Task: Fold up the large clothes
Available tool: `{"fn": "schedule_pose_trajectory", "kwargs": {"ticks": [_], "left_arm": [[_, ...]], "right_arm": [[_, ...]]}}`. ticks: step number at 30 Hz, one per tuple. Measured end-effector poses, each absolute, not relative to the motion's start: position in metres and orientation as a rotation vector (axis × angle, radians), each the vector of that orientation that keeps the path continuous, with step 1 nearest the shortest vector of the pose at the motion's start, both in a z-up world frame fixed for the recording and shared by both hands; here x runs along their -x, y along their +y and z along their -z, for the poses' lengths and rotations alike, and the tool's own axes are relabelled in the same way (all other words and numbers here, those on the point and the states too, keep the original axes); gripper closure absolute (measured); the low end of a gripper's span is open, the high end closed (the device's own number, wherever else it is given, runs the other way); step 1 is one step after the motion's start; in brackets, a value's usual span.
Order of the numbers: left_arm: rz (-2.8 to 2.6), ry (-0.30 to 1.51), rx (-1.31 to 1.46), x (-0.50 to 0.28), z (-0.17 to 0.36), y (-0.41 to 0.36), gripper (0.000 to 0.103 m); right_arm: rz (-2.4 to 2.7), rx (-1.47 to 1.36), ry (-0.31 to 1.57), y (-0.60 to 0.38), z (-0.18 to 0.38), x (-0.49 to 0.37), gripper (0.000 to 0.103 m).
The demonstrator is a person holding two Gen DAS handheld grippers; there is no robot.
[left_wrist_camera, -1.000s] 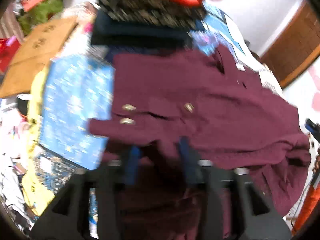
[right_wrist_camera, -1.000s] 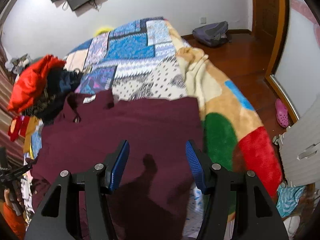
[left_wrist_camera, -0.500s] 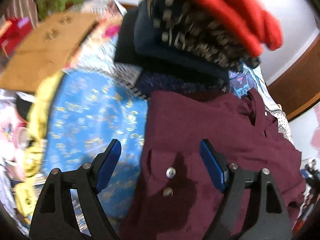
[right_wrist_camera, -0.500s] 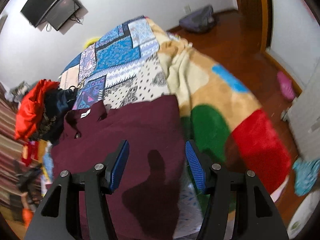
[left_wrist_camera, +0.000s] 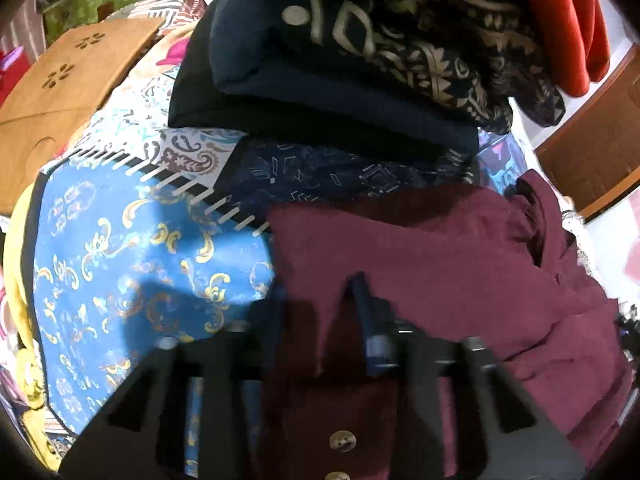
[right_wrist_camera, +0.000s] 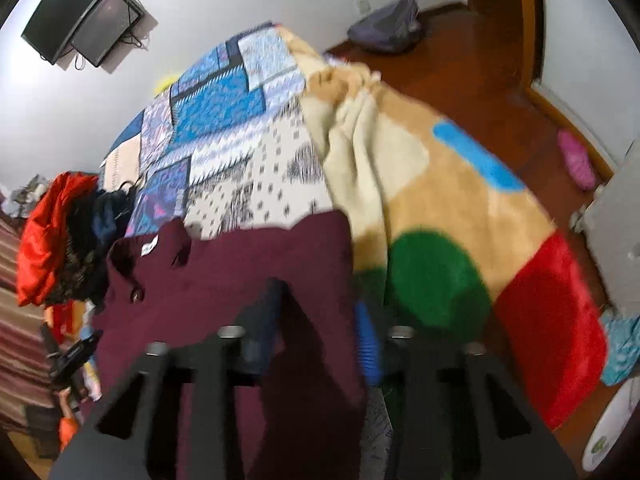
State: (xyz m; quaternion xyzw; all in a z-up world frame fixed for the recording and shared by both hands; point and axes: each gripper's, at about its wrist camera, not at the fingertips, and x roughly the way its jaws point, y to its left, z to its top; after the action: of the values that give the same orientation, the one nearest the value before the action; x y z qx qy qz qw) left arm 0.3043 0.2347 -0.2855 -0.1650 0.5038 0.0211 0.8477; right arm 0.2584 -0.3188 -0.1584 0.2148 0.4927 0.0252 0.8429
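While both jaws closing, maroon shirt lies spread on patchwork bed cover, collar toward stacked folded clothes. Left gripper narrowing on shirt's left edge, fabric between fingers. Right gripper narrowing astride shirt's right edge, beside plush blanket. Pad contact blurred; grip uncertain.

Even indoor light, moderately bright; the white wall glares softly. Both fisheye views bend strongly and go black at the corners. Motion blur smears each claw and the nearby shirt, where claw shadows fall.
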Motion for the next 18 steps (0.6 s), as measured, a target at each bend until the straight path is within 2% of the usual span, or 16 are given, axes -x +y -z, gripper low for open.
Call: {"fn": "schedule_pose_trajectory", "kwargs": {"ticks": [3,4,15,18], "left_arm": [[-0.077,1.051,0.301,-0.307,0.282,0.23,0.096],[-0.076,1.045,0.302,-0.306,0.279,0.229,0.098],[-0.102,0.829,0.258,-0.29,0.178,0.23,0.1],[-0.176,0.813,0.208,-0.294,0.176,0.236,0.1]], "right_arm": [[-0.05,-0.379,1.007,-0.312,0.145,-0.263,0.094],[-0.054,-0.349,0.991,-0.308,0.138,-0.264,0.096],[-0.182,-0.135,0.822,-0.261,0.058,-0.315,0.097],[-0.171,-0.099,0.81,-0.251,0.056,-0.338,0.097]]}}
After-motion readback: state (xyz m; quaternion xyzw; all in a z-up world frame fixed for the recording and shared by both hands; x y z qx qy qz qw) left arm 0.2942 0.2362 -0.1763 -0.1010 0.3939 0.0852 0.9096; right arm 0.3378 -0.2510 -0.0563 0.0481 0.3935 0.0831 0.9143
